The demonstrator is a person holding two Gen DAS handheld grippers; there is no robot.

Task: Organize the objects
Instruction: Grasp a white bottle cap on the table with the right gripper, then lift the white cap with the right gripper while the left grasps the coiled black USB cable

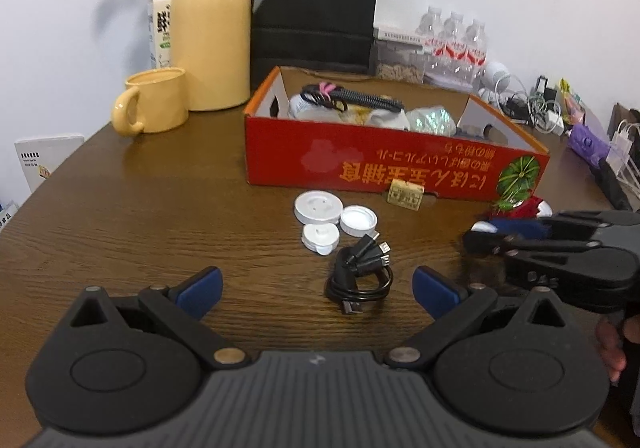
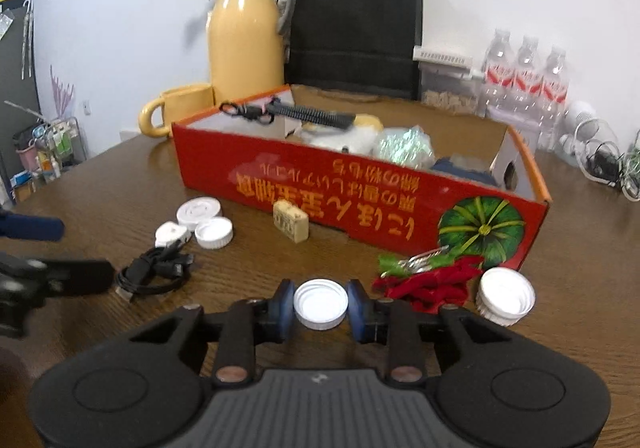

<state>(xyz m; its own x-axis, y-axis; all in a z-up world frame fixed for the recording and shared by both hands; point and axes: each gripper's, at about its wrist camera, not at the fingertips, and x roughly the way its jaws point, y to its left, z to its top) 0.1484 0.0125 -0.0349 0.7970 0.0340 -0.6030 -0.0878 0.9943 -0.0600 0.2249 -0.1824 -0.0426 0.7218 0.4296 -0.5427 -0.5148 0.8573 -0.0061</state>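
The right gripper [image 2: 320, 306] is pinching a white cap [image 2: 320, 303] between its 2 blue pads [image 2: 280, 308], low over the brown table [image 2: 580, 268], with both pads touching the cap's rim. Just right of it a bunch of red chilli shapes with green tops [image 2: 430, 280] is lying in front of the red box [image 2: 360, 199], and a second white cap [image 2: 505, 295] is sitting at their right end, open side up.

The left gripper [image 1: 318, 290] is hovering with its fingers [image 1: 200, 290] spread wide and nothing between them. A coiled black cable [image 1: 360, 272] is lying on the table just ahead of its gap. Beyond the cable, 3 white round pieces are sitting in a tight cluster: a flat disc [image 1: 318, 207], a smaller disc [image 1: 320, 238] and a cap [image 1: 358, 219], all touching or nearly so. A small tan block [image 1: 406, 195] is resting against the box's front wall.

The box is standing open at mid-table, holding a black coiled cord [image 1: 352, 97], pale wrapped bundles and something dark blue at its right end. Behind it to the left a yellow jug [image 1: 212, 35] and a yellow mug [image 1: 156, 103] are standing side by side, with a black bag [image 1: 316, 3] against the wall and 3 water bottles [image 1: 456, 43] farther right.
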